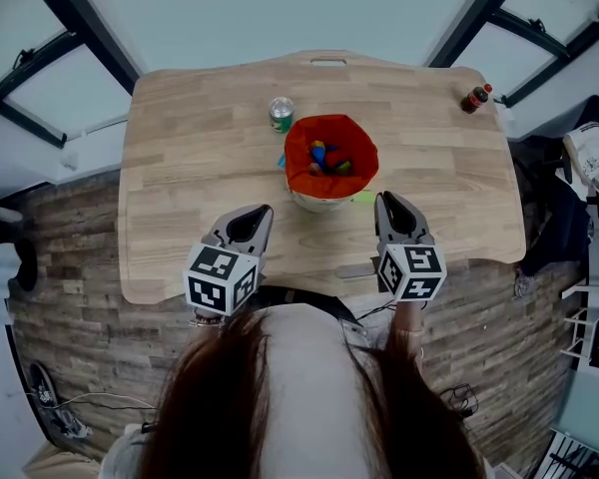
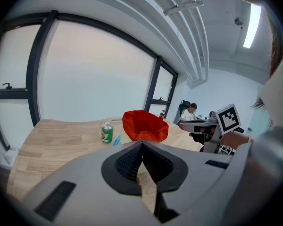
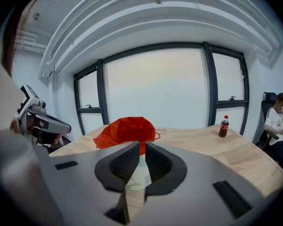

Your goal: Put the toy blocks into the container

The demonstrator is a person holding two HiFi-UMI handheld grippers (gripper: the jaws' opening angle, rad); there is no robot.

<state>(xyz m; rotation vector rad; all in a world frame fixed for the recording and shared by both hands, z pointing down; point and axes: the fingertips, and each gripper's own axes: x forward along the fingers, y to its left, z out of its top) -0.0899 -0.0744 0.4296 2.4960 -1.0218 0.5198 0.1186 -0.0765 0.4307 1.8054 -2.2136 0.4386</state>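
The left claw point(image 2: 141, 144) is pressed together and empty. The right claw point(image 3: 140, 146) is all but together (a sliver of gap at the tips, nothing in it), and both hover over the near part of the surface point(image 1: 195, 178). Just ahead, between them, stands the red-lined container point(image 1: 299, 163) with toy blocks point(image 1: 325, 158) inside and a green can point(image 1: 281, 114) close behind.

Grey left claw point(image 1: 265, 211) and right claw point(image 1: 383, 200) each carry a white cube point(image 1: 221, 277) with black square markers.
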